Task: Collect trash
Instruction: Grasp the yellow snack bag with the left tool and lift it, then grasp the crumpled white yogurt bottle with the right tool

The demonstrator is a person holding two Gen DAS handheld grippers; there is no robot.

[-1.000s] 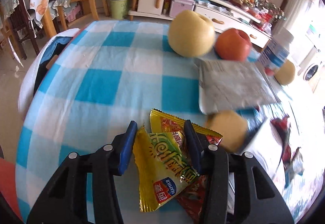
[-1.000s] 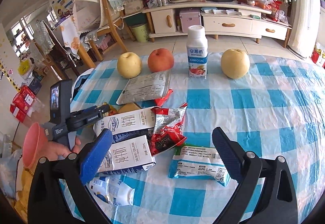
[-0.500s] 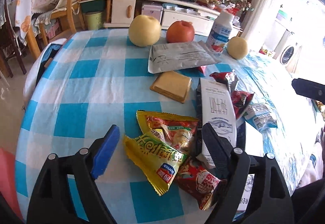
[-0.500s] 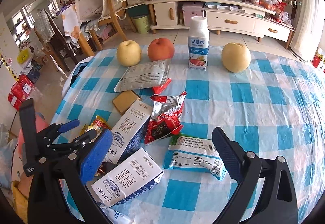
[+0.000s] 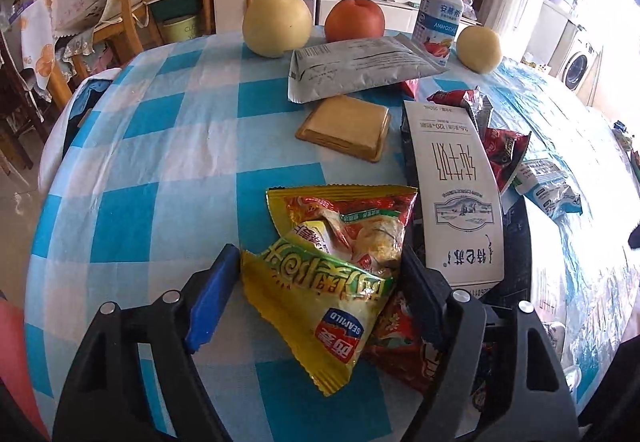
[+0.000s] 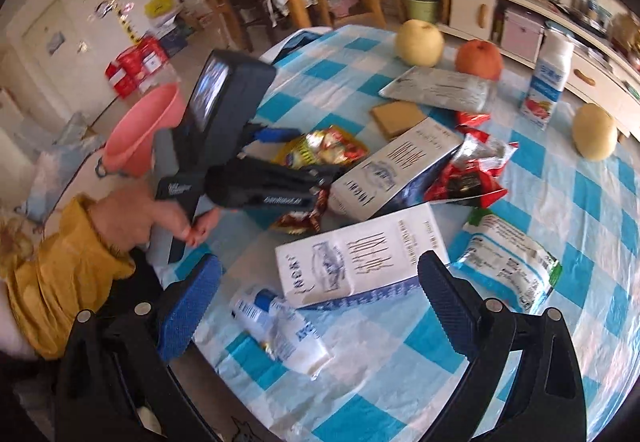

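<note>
While litter still covers the table (image 5: 168, 145), barely begun.
Left gripper (image 5: 316, 282) fingers closing around yellow snack wrapper (image 5: 320, 306) beside milk carton (image 5: 456, 181); right gripper (image 6: 320, 294) wide open, empty.

I'm looking at a home, living/dining rm: round tabletop (image 5: 168, 145) w/ blue check cloth, wooden chairs (image 5: 120, 1) draped w/ linens, long white sideboard (image 6: 480, 7) w/ kettle + bottles, washing machine (image 5: 578, 65) at far right.
</note>
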